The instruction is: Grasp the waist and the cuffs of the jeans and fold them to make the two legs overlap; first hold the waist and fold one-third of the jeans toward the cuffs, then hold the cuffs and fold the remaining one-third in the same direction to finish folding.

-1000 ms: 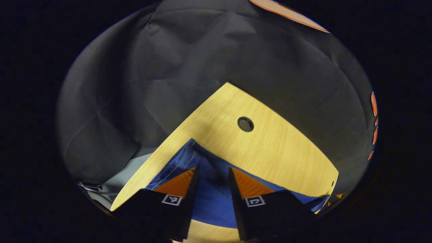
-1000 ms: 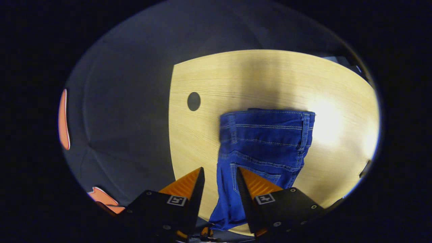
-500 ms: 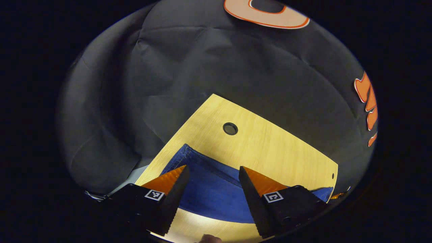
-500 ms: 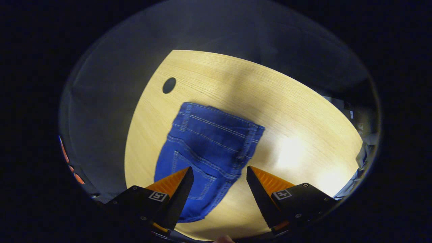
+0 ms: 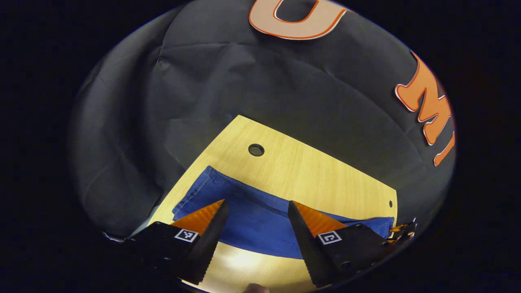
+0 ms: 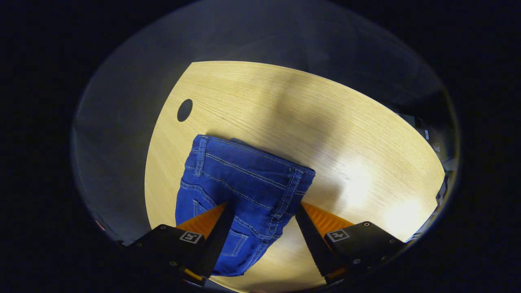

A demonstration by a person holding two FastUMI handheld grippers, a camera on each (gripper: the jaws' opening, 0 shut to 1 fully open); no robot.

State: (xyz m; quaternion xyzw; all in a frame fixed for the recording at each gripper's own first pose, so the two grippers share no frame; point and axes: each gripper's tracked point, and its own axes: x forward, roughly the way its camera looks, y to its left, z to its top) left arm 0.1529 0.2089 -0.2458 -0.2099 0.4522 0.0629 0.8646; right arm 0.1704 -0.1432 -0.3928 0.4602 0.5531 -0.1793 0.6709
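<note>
The blue jeans [image 6: 240, 191] lie folded in a compact stack on the light wooden table [image 6: 317, 122], waistband and belt loops on top, a back pocket toward me. In the left gripper view the jeans [image 5: 252, 211] show as a flat blue band across the table [image 5: 309, 175]. My left gripper [image 5: 256, 211] hangs open above the jeans with nothing between its fingers. My right gripper [image 6: 264, 209] is open too, raised over the near part of the stack, its fingers straddling the cloth without touching it.
A round cable hole [image 6: 184, 110] sits in the table beyond the jeans, also seen as the hole [image 5: 256, 149] in the left gripper view. The black cloth wall [image 5: 228, 81] stands close behind the table edge. Bare wood lies to the right of the jeans.
Both grippers went from nearly shut around the denim to open and drew back and up. The jeans now lie free on the table.
</note>
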